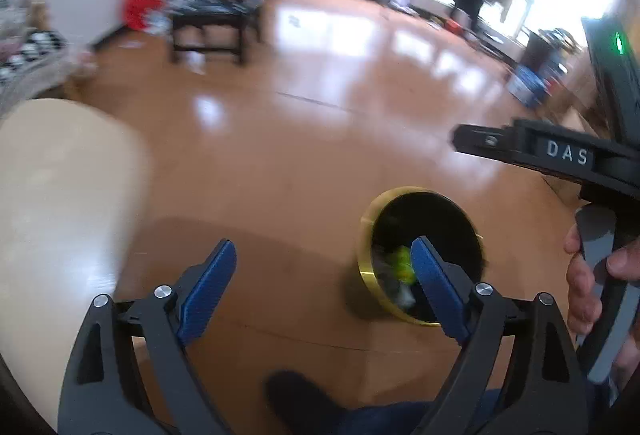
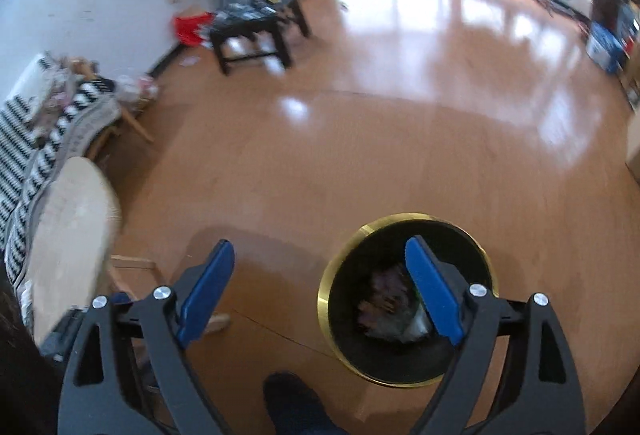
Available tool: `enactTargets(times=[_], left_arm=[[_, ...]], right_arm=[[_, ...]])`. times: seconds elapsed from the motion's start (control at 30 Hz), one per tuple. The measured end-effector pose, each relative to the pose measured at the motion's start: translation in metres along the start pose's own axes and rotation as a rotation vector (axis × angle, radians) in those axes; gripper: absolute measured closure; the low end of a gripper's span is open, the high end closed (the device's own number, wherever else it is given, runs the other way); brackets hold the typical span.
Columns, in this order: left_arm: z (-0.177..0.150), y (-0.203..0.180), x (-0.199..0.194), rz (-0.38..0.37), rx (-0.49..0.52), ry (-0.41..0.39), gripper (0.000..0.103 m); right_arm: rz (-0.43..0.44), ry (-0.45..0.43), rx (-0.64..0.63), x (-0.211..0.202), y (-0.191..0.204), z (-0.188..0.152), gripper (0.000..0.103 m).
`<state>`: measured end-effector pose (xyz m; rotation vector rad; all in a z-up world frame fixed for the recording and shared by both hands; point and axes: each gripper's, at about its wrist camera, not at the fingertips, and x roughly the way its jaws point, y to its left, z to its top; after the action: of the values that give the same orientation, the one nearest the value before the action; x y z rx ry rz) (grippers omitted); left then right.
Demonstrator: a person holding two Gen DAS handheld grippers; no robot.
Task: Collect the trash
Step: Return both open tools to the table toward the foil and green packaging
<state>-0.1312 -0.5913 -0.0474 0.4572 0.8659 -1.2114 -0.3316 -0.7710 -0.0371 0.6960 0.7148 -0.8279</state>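
Both tools are held spread and empty: the left tool point(image 1: 324, 291) and right tool point(image 2: 320, 287) above the gold-rimmed bin point(image 2: 408, 299), where trash point(image 2: 390, 301) is seen. A foot point(image 2: 294, 401) stands just beside the bin; it could be kicked over. A pale counter point(image 2: 72, 235) lies left of it.

We see our left tool point(image 1: 323, 257): black arms with triangular cut-outs, silver round screws at the joints, blue ribbed fingers point(image 1: 208, 295). Our right tool point(image 2: 320, 255) looks the same. From the left camera its black body reads "DAS" in white, a green light glows above, and our bare-skinned hand point(image 1: 588, 287) wraps a grey handle. A dark shoe point(image 2: 292, 401) and blue trouser show below.
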Motion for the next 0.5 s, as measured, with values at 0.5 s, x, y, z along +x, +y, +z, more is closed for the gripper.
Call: enactTargets(times=[0.5], left_arm=[[-0.131,0.239,-0.276,0.527,-0.47,-0.164,0.009]], right_arm=[[0.433,0.088,-0.593,-0.042,0.33,-0.092,0.013]])
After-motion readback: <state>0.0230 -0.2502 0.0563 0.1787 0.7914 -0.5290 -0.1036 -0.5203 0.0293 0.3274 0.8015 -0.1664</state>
